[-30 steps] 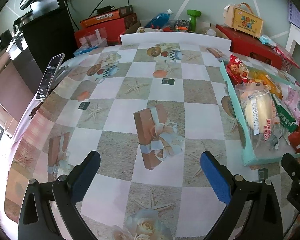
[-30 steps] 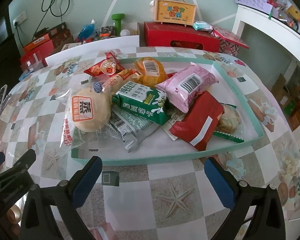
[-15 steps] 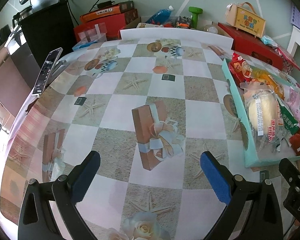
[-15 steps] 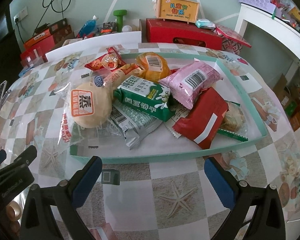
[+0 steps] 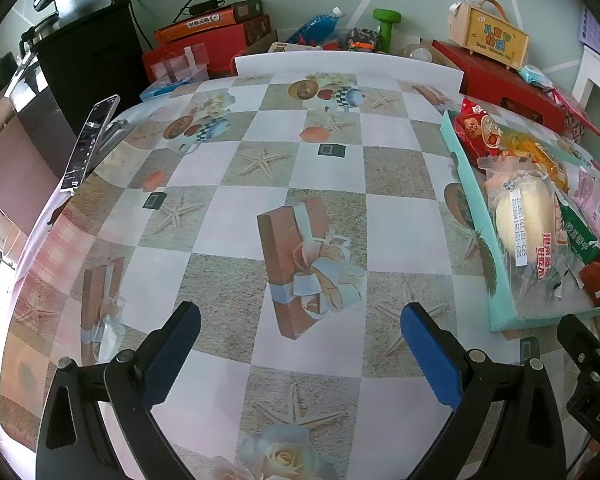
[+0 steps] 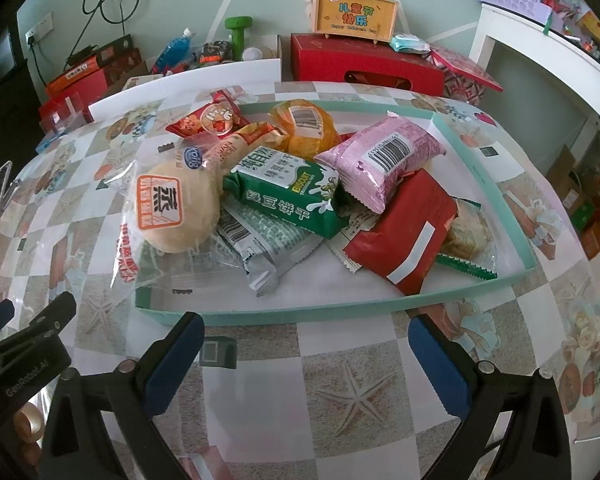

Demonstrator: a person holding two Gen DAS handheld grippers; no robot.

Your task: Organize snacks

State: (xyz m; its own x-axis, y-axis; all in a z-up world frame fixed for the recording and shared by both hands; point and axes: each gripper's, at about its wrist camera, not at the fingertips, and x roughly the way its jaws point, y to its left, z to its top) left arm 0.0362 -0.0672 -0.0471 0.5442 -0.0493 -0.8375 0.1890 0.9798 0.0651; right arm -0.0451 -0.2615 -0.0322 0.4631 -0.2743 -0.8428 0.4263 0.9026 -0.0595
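A shallow teal tray [image 6: 480,168] on the patterned tablecloth holds several snack packs. Among them are a bagged round bun [image 6: 176,210], a green biscuit pack [image 6: 284,192], a pink pack [image 6: 388,160], a red pack [image 6: 404,228], an orange bun [image 6: 304,126] and a grey-green wrapper [image 6: 260,248]. My right gripper [image 6: 306,354] is open just in front of the tray's near wall, holding nothing. My left gripper [image 5: 300,344] is open over bare tablecloth, left of the tray [image 5: 466,200], also holding nothing.
A phone on a stand [image 5: 90,142] sits at the table's left edge. A white board [image 5: 348,66] lines the far edge. Behind it are red boxes [image 6: 364,64], a yellow gift box [image 6: 354,10], a green dumbbell [image 6: 238,34] and a blue bottle [image 6: 174,50]. A white shelf [image 6: 548,56] stands right.
Both grippers have drawn back slightly and lifted a little, so the tray and table sit a bit lower and farther in view. Both stay open. No snack has moved.
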